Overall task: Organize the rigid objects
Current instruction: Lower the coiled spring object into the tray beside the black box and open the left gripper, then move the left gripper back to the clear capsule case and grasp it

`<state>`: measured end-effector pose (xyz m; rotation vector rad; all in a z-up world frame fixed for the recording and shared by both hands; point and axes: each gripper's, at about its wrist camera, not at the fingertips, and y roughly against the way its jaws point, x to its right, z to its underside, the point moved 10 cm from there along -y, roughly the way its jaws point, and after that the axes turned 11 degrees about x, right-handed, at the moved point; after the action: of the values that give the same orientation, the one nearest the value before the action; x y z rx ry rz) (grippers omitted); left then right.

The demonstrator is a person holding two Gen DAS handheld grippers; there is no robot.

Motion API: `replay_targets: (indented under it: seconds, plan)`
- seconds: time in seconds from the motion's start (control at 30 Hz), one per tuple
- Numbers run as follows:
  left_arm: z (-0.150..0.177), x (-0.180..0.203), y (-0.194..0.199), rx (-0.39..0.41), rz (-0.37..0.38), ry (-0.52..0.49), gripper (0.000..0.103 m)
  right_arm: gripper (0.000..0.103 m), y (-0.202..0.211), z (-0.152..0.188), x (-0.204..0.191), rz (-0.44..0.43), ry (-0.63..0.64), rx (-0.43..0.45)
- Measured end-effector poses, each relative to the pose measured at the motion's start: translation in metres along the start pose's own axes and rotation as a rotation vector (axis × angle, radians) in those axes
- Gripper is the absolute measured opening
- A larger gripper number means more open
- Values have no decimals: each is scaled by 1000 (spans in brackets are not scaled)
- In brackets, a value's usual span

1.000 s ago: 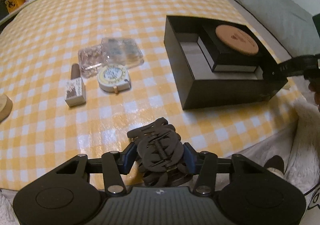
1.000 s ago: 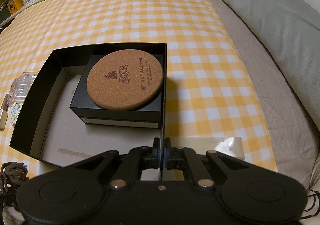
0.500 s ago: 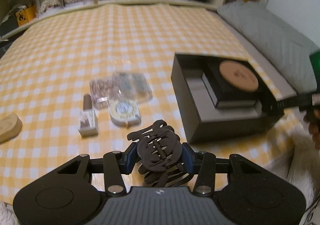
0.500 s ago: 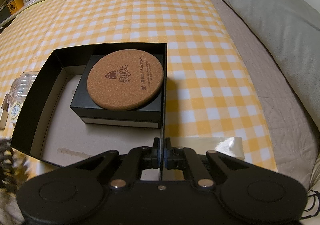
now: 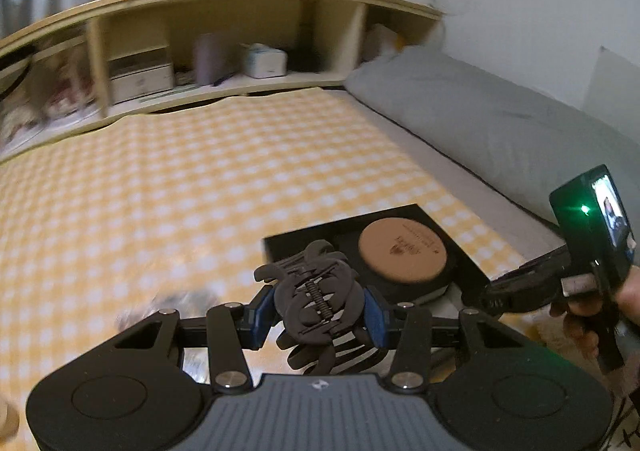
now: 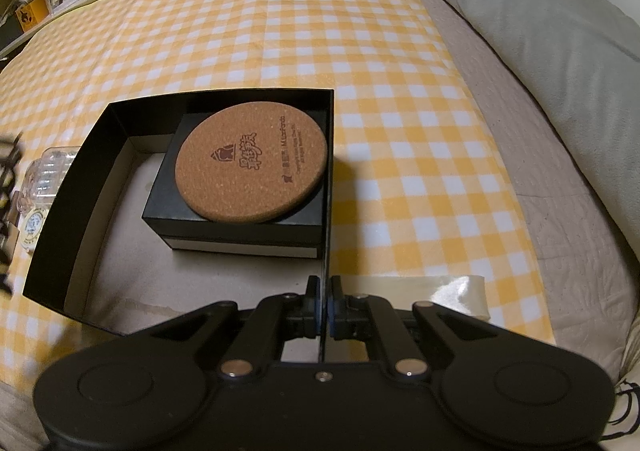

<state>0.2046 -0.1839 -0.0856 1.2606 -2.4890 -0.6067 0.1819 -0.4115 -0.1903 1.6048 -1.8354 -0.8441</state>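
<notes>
The left gripper (image 5: pixel 320 317) is clamped on a black hair clip (image 5: pixel 316 303), low centre of its frame. The open black box (image 6: pixel 100 187) lies just beyond, up and right; the right gripper (image 6: pixel 325 301) pinches the box's wall.

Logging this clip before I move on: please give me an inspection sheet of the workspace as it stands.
Surface: yellow checked cloth.
Job's things: black hair claw; open black box holding a smaller black box topped by a cork coaster.
Clutter: clear plastic case, round tape measure.
Grippers: left gripper clamps the claw; right gripper pinches the box wall.
Cables: nothing seen.
Surroundings: grey pillow, wooden shelves.
</notes>
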Motion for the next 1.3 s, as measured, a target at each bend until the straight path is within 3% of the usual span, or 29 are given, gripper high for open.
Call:
replay_targets:
  seconds: [0.13, 0.47, 0.83, 1.13, 1.3]
  plan:
    - [-1, 8, -37, -48, 26, -4, 48, 4, 1, -1, 0, -2, -3, 1]
    - [23, 9, -105, -161, -32, -137, 48, 4, 1, -2, 1, -4, -6, 1]
    - [30, 7, -120, -121, -42, -139, 49, 4, 2, -1, 0, -9, -4, 2]
    - [17, 10, -98, -113, -3, -48, 79, 4, 2, -1, -3, -12, -11, 3]
    - [11, 16, -74, -92, 20, -37, 86, 4, 4, -2, -2, -13, -21, 10]
